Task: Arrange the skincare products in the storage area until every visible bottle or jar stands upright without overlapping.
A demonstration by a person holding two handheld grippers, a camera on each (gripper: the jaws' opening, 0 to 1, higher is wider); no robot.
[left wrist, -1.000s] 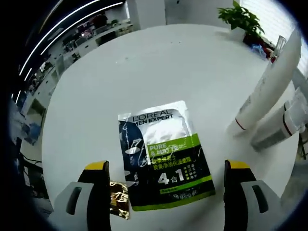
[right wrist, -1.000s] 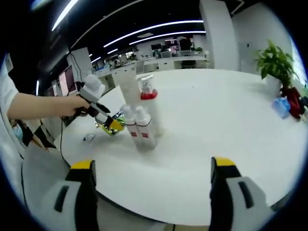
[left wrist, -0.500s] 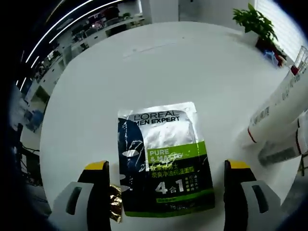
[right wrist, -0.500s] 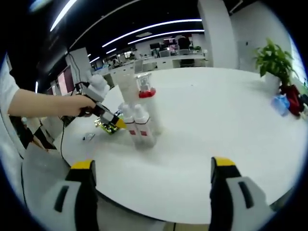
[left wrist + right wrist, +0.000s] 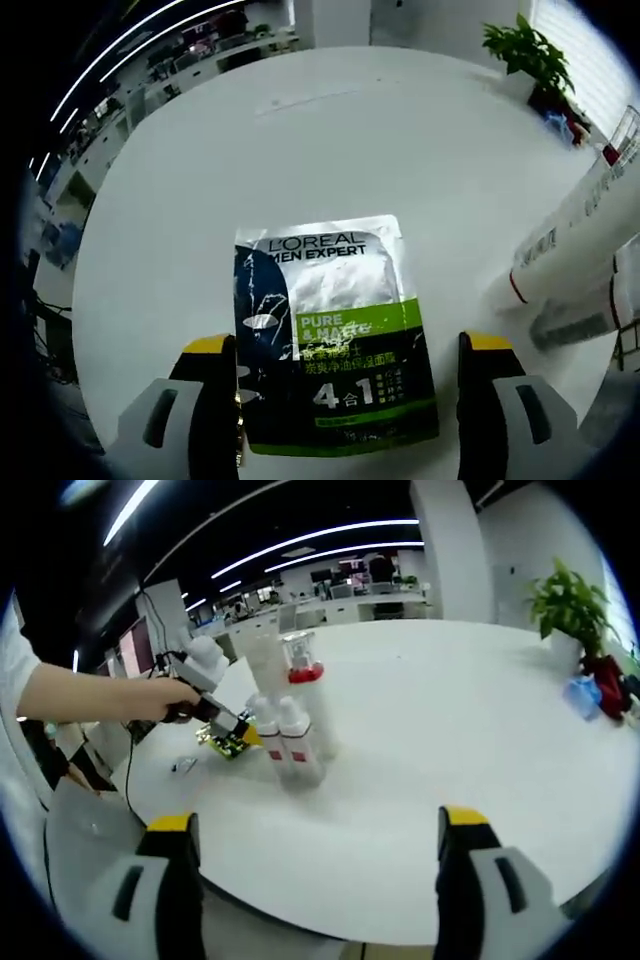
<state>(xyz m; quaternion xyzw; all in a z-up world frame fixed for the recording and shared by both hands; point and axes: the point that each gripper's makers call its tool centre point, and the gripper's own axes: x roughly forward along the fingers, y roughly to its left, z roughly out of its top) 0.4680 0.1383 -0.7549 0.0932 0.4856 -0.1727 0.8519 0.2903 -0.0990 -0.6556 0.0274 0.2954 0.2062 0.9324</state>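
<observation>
The left tool (image 5: 338, 360) is released, its yellow-tipped jaws spread to either side of a flat silver, black and green face-mask sachet (image 5: 325, 335) lying on the round white bench (image 5: 330, 140); whether they touch it cannot be told. A gold foil scrap (image 5: 238, 400) is mostly hidden behind the left jaw. White tubes with red bands (image 5: 580, 250) are cut off at the edge. The right tool (image 5: 310, 835) hangs released over the near bench edge (nothing between its jaws), well apart from the upright cluster of white bottles (image 5: 290, 730).
</observation>
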